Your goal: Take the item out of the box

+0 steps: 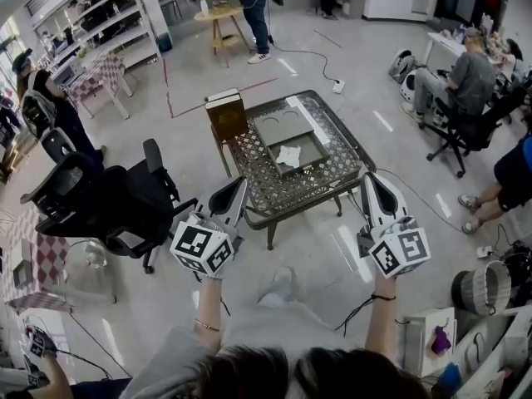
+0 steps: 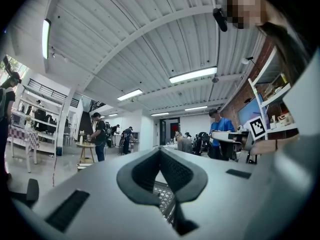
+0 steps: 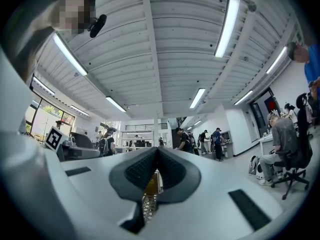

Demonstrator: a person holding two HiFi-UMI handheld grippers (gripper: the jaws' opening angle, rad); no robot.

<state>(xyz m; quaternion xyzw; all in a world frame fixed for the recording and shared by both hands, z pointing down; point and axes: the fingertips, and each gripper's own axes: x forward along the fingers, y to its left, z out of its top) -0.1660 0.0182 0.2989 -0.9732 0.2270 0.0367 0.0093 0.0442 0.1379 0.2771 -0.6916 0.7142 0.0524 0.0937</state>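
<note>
So right now I'm standing in front of the low table (image 1: 283, 196), the one with the metal lattice top, and I'm holding both grippers out over its near edge. I'm keeping the left gripper (image 1: 239, 184) clenched, with the pads meeting at the tips and nothing between them. The right gripper (image 1: 369, 178) is doing the same thing: jaws pressed together, empty, and pointing a touch upward. In both gripper views I'm only catching a sliver of the lattice through the little gap below the pads.

The box (image 1: 309, 148) is sitting open in the middle of the table, well ahead of both grippers. The item (image 1: 288, 155) is lying inside it, toward the near side. It's white and crumpled-looking, and I honestly can't tell what it is from here. Neither gripper is touching the box or the item.

A brown carton (image 1: 226, 116) with a pale top is standing upright by the table's far-left corner. I can't tell whether it's resting on the table or just beside it. A black office chair (image 1: 125, 198) is parked off to the left of the table. Other people are working around the room, one of them sitting at a desk on the right.
</note>
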